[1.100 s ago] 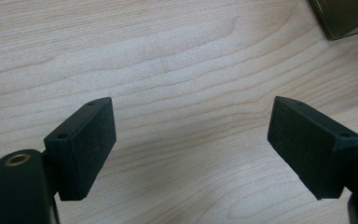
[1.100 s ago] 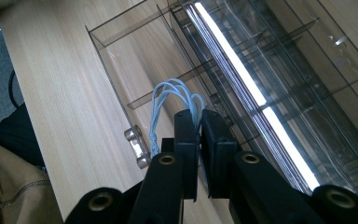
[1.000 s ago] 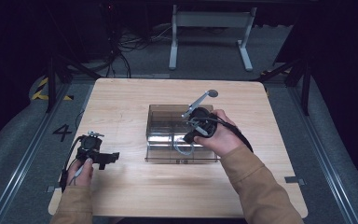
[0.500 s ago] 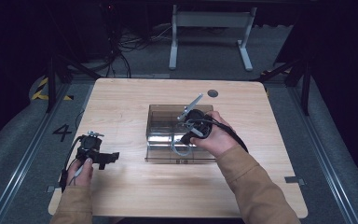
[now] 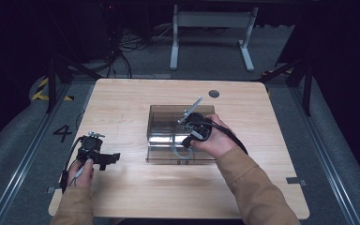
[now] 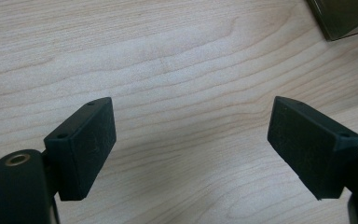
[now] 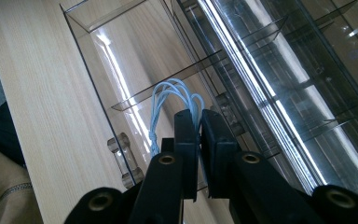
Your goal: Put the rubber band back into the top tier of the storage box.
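Observation:
A smoky clear plastic drawer box [image 5: 159, 126] sits mid-table, its drawer [image 7: 98, 60] pulled out toward the person. My right gripper [image 5: 186, 142] hangs over the open drawer, shut on a coiled white cable [image 7: 173, 95] whose loops stick out above the jaw tips [image 7: 199, 122]. The white cable [image 5: 182, 151] dangles into the drawer's front compartment. My left gripper [image 5: 107, 159] rests low over bare wood at the table's left, jaws wide apart, nothing between them [image 6: 191, 140].
A clear drawer handle [image 7: 121, 158] sits on the drawer front. Dividers [image 7: 168, 79] split the drawer into compartments. A round grommet [image 5: 213, 93] lies near the table's [image 5: 122, 103] far edge. A corner of the box [image 6: 340, 18] shows in the left gripper view.
My right gripper has moved down and toward the person, from above the box's back to over the open drawer, carrying the white cable. The left gripper has stayed put.

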`<state>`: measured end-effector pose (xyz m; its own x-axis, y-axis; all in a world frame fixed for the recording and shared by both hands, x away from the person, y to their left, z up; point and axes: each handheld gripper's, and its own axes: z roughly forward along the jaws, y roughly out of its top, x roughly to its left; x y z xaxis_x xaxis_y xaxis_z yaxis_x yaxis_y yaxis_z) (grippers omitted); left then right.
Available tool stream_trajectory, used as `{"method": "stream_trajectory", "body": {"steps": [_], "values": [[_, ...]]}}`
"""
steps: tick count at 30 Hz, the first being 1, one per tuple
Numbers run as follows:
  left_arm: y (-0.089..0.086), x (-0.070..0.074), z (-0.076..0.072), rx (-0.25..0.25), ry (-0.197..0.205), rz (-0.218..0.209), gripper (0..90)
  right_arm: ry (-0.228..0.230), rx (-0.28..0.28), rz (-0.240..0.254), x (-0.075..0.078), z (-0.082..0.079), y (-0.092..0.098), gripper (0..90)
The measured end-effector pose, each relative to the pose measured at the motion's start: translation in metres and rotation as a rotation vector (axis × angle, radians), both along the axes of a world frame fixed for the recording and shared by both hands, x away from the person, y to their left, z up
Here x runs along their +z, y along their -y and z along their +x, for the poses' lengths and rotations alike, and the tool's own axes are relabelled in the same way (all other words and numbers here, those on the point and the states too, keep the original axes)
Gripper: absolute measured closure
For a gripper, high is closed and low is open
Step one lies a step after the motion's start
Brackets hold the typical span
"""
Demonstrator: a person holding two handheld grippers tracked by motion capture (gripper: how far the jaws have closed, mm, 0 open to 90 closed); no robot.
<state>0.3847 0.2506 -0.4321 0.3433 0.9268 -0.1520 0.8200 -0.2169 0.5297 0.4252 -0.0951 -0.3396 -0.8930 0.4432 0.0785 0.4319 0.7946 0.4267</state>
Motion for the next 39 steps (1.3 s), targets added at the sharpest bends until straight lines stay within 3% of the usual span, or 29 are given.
{"method": "stream_trajectory", "body": {"steps": [9, 21, 39], "values": [[0.000, 0.000, 0.000, 0.000, 0.000, -0.001, 16.0, -0.026, -0.009, -0.013, -0.008, 0.002, -0.001, 85.7], [0.000, 0.000, 0.000, 0.000, 0.002, 0.000, 16.1, -0.016, -0.029, -0.045, -0.016, 0.006, -0.001, 85.2], [0.001, 0.000, 0.000, 0.002, 0.003, -0.003, 16.0, 0.036, -0.028, -0.001, -0.005, 0.000, 0.005, 74.9]]}}
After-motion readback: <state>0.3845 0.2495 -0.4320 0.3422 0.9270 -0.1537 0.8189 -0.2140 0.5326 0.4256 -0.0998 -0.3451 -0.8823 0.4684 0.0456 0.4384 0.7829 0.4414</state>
